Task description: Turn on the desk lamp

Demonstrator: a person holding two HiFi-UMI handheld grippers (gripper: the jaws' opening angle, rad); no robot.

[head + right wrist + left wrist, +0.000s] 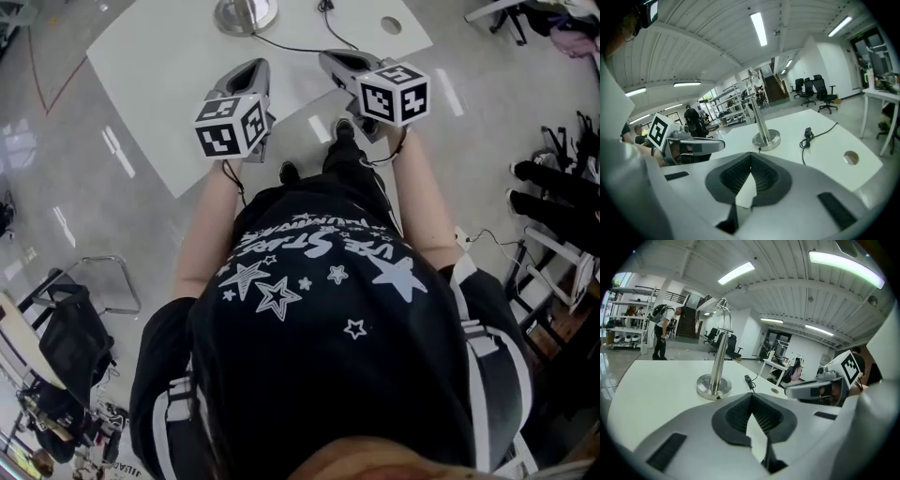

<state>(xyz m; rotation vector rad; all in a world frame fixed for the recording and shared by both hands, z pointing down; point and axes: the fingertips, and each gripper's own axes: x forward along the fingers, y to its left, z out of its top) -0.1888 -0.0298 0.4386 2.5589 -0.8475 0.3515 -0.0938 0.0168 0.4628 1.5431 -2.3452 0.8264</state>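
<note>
The desk lamp stands on the white table [169, 84]: a round metal base [714, 385] [766, 139] [246, 14], a slim upright pole and a curved head [723, 303]. Its black cord with an inline switch [748, 379] [808, 132] lies right of the base. My left gripper [751, 397] [251, 67] hovers over the table's near part, short of the base, shut with nothing in it. Beside it, my right gripper [751, 157] [330, 58] is shut too and holds nothing. Neither touches the lamp or the cord.
A round cable hole [851, 158] [391, 25] is in the table at the right. Office chairs [820, 93] and shelves stand in the background, and a person [661, 331] is far left. On the floor to my left sits a black bag [70, 342].
</note>
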